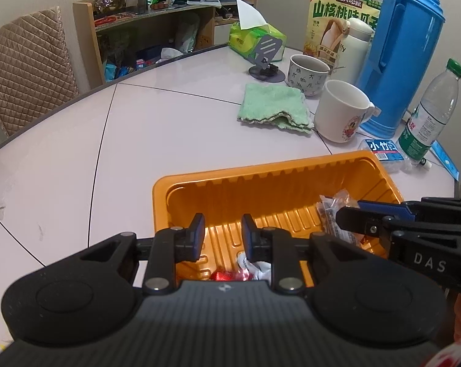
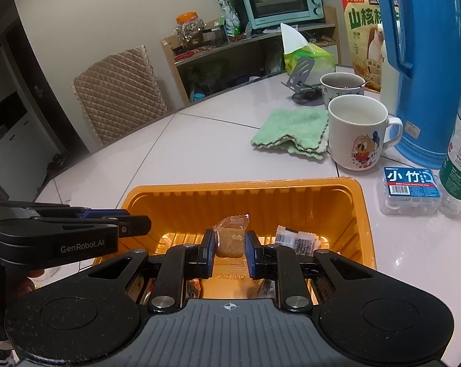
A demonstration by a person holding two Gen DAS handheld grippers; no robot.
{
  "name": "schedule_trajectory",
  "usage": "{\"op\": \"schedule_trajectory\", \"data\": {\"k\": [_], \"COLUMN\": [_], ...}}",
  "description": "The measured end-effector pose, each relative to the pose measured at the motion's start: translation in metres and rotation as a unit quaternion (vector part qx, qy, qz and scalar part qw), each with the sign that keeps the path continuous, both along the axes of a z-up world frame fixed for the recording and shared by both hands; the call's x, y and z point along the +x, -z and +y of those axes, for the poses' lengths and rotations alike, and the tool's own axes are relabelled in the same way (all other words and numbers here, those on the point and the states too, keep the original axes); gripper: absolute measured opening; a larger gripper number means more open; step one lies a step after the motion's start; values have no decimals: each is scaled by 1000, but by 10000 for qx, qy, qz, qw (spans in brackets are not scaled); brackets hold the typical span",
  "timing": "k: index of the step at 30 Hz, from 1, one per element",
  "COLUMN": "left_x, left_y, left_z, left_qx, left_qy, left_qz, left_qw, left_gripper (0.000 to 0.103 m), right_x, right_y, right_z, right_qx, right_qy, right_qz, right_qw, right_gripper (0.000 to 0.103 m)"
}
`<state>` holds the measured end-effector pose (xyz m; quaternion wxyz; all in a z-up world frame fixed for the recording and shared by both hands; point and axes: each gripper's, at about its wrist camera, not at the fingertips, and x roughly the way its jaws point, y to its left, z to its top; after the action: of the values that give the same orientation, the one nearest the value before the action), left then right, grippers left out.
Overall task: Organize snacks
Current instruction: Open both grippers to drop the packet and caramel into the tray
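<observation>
Pads of the right claw (image 2: 229,244) clenched a wrapped brown cake (image 2: 228,240) low inside the orange tray (image 2: 245,185) on the table (image 2: 199,140). The cake looked light, crumbly and slippery-wrapped, best held by its flat sides. The left claw (image 1: 222,235) was closed and empty.

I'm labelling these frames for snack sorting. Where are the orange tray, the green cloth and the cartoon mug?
orange tray (image 2: 239,202), right wrist view, on its far inner wall.
green cloth (image 1: 271,102), left wrist view, on the middle of its top.
cartoon mug (image 2: 357,134), right wrist view, on its front wall above the cartoon.
</observation>
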<state>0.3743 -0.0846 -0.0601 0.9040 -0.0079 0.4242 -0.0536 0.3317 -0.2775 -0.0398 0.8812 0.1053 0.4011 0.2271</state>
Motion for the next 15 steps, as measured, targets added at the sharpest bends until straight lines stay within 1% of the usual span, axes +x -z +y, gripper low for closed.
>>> {"op": "schedule_trajectory", "data": {"k": [4,15], "left_x": [-6,-17], "left_y": [-2,-9], "left_z": [5,13], "left_qx": [-105,-197], "left_qy": [-16,-95], "left_qz": [9,-15], "left_qw": [9999,9998], "left_gripper": [23,23], "right_x": [-2,1], "right_y": [1,3], "right_z": [-1,2], "right_qx": [12,27], "right_qy": [0,-6], "right_qz": [32,86], "right_qw": [10000,10000], "right_gripper": [21,21]}}
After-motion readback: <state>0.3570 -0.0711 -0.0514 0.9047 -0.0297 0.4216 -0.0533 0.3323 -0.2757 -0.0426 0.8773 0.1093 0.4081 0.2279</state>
